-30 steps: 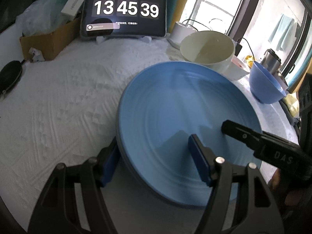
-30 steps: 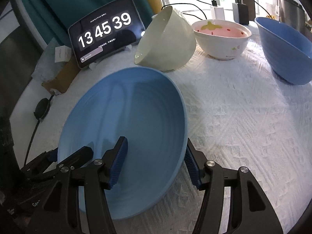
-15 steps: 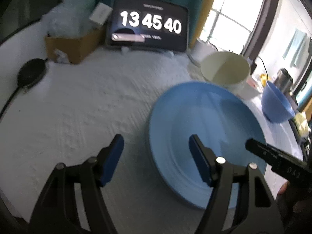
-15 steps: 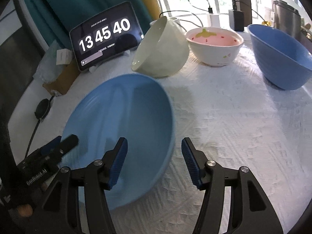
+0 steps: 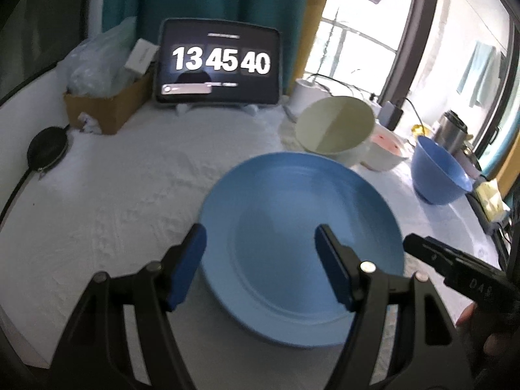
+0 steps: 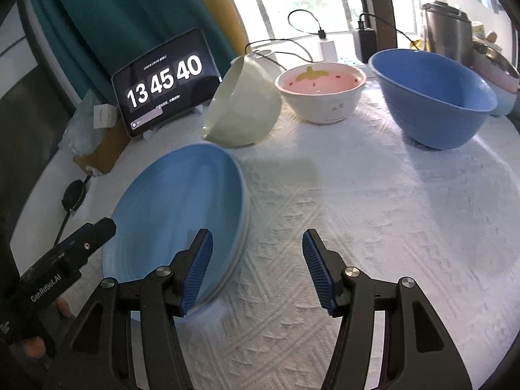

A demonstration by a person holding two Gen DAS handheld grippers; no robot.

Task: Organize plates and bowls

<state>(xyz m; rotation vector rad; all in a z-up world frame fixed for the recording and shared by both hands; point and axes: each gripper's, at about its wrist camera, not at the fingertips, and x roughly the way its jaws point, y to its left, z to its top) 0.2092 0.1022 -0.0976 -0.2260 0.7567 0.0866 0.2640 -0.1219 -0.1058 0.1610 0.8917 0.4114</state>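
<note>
A blue plate (image 5: 299, 243) lies flat on the white cloth, and a second rim shows under it on its right side (image 6: 244, 227). My left gripper (image 5: 260, 240) hangs open above the plate's left part and touches nothing. In the right wrist view the plate (image 6: 182, 214) is at the left. My right gripper (image 6: 256, 243) is open, its left finger over the plate's right rim and its right finger over bare cloth. Behind stand a cream bowl (image 6: 243, 110) tipped on its side, a strawberry-patterned bowl (image 6: 321, 94) and a blue bowl (image 6: 432, 97).
A tablet clock (image 5: 217, 65) stands at the back with a cardboard box (image 5: 107, 107) of bags to its left. A black pouch with a cord (image 5: 47, 149) lies at the left edge. Chargers, cables and a metal kettle (image 6: 448, 32) line the window side. Bare cloth (image 6: 390, 211) spreads to the right.
Both grippers have drawn back and risen from the plate's rims, which their jaws straddled before. The plate stays on the cloth. The jaws' width looks the same.
</note>
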